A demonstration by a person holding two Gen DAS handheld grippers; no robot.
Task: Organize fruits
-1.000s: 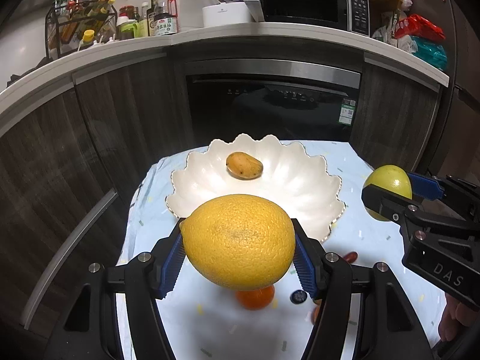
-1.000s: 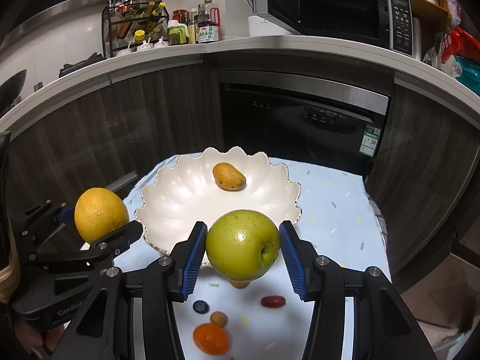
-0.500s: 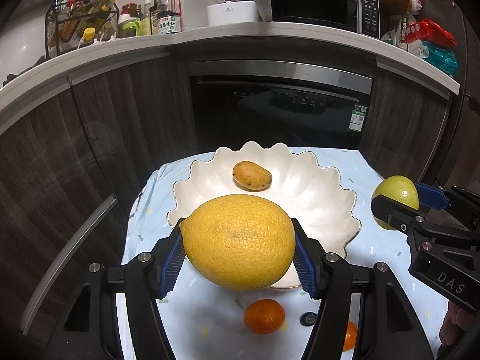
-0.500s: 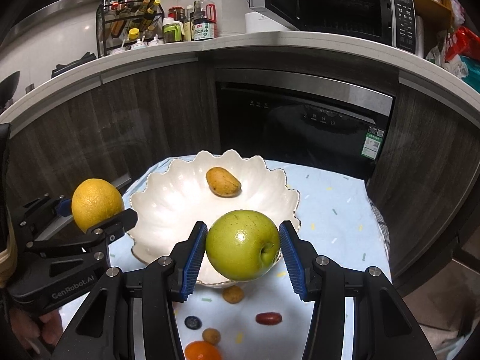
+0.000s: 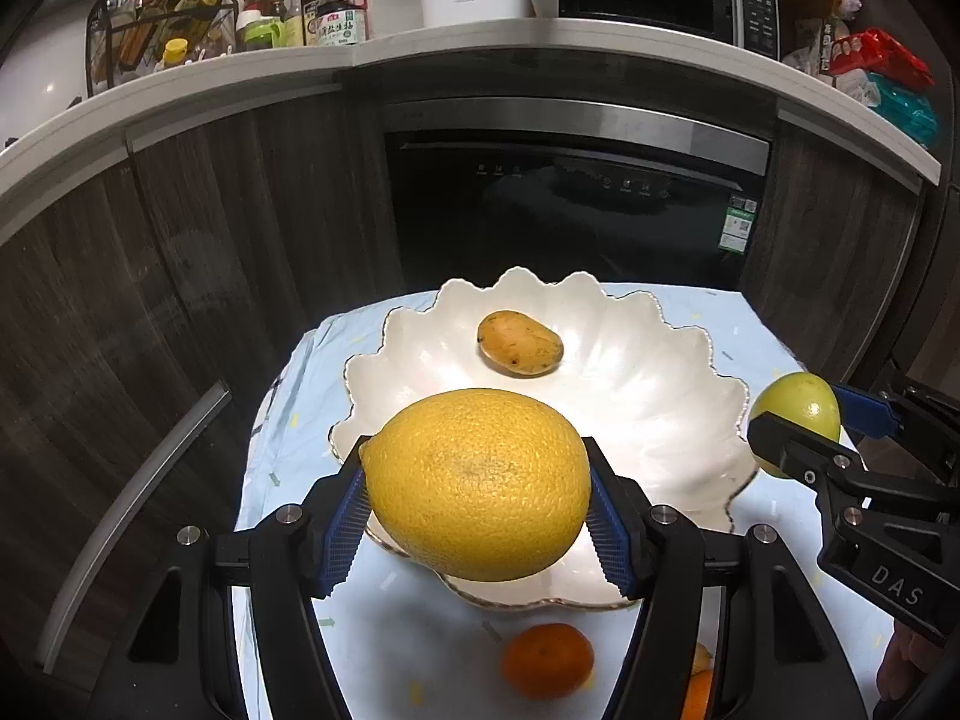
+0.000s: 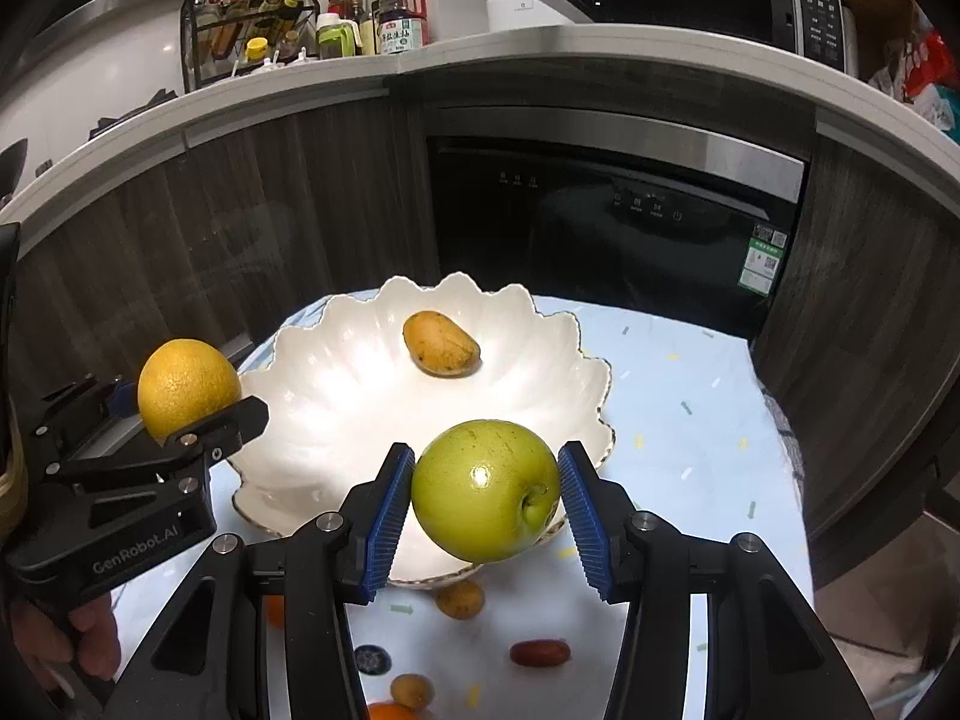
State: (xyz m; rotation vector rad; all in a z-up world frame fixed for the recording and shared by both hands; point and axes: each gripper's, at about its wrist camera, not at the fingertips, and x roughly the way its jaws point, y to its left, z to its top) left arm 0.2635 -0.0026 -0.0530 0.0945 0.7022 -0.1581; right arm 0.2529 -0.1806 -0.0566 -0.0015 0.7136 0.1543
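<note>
My left gripper (image 5: 477, 516) is shut on a large yellow citrus fruit (image 5: 477, 483) and holds it over the near rim of the white scalloped bowl (image 5: 654, 414); it also shows in the right wrist view (image 6: 186, 384). My right gripper (image 6: 486, 516) is shut on a green apple (image 6: 486, 489) above the bowl's near right rim (image 6: 324, 396); the apple shows at the right in the left wrist view (image 5: 795, 405). A small mango (image 5: 519, 342) lies in the bowl (image 6: 441, 343).
On the light blue cloth (image 6: 678, 420) in front of the bowl lie a tangerine (image 5: 547, 660), a small yellow fruit (image 6: 459, 599), a red date (image 6: 540, 653), a dark blue berry (image 6: 371, 659) and other small fruits. Dark cabinets and a dishwasher (image 5: 570, 210) stand behind.
Both grippers have moved forward toward the bowl with their fruits held. The bowl now looks nearer and the loose fruits have slid toward the bottom of both views.
</note>
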